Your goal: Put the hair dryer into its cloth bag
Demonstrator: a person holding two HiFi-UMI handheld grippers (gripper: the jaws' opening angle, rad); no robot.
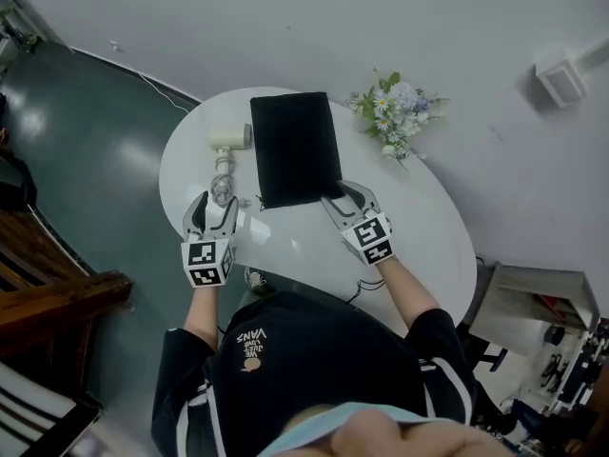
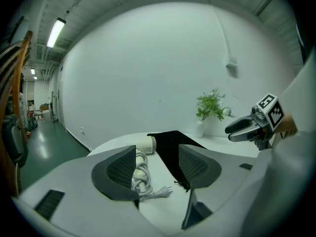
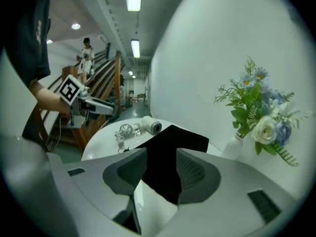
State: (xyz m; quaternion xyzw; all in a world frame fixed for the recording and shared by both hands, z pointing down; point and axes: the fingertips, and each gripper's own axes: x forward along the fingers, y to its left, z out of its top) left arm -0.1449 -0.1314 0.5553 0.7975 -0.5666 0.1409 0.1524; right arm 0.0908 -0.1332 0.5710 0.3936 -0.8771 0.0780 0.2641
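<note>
Head view: hair dryer (image 1: 229, 140) lies just left of cloth bag (image 1: 293, 149), outside it.
Left gripper view: your left gripper (image 2: 158, 167) open, loose cord (image 2: 140, 174) ahead; may snag.
Right gripper view: your right gripper (image 3: 160, 171) open astride bag corner, apparently untouched; pinching both layers seals mouth.

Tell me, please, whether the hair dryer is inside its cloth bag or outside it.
Outside: the hair dryer lies on the table beside the flat cloth bag, its cord bundled.

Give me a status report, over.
Left tongs open, at the coiled cord. Right tongs open, at near corner of cloth bag. Hair dryer outside, beside the bag. Nothing in the way.
</note>
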